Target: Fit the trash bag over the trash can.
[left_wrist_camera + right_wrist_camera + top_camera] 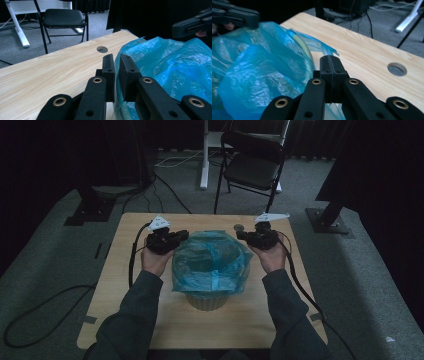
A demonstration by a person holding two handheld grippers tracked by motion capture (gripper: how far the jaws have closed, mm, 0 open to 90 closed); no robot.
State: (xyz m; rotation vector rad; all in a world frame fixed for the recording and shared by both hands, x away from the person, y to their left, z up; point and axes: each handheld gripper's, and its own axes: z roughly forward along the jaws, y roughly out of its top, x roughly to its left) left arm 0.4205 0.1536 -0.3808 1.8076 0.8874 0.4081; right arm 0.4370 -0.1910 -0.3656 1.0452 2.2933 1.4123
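My left gripper (114,72) has its jaws clamped on the blue bag (172,70): in the left gripper view a fold of film runs up between the two pads, with a thin gap showing above it. My right gripper (332,67) has its jaws pressed fully together; film bunches below them, but I cannot tell whether any of it is caught between the pads.

The blue bag sits in and over the bin (206,301), which stands at the middle of the desk (125,305) between my two hands. Its mouth is spread over the bin's rim and hangs down the outside.

Risks, as I judge them:

1. Tear. The film is thin and pinched over a narrow strip. Pulling both grippers apart or upward too sharply could rip it at the pads.
2. Slip. If the right grip holds little or no film, that side could drop free on the first pull, and the mouth would collapse into the bin.
3. Tip. The bin looks light. A one-sided pull could tilt or drag it across the desk.
4. Snag. At the desk's far edge, the round hole (397,69) lies near my right gripper; loose film could catch there.

Beyond the desk stands a black chair (254,162), well apart.
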